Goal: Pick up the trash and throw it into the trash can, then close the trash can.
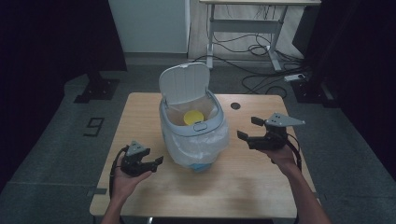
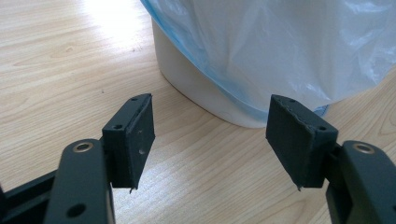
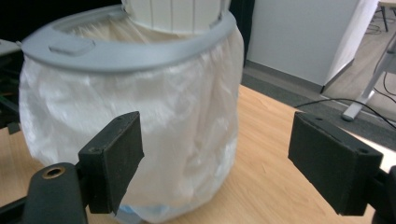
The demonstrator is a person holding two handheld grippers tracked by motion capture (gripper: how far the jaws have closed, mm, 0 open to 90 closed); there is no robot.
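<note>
High view: we see wooden bench (image 1: 140, 112), lined bin (image 1: 194, 128) at centre, lid up. Left tongs (image 1: 152, 164) at 8 o'clock, right tongs (image 1: 248, 129) at 3, both spread, empty. Bare wood toward near edge.

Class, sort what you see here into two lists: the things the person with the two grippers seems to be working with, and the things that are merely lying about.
Likely in the job:
bin, lid up
bag lining it
yellow object inside
left gripper, open
right gripper, open

Lying about:
dark disc on the table
desk behind
cables on the floor
</note>
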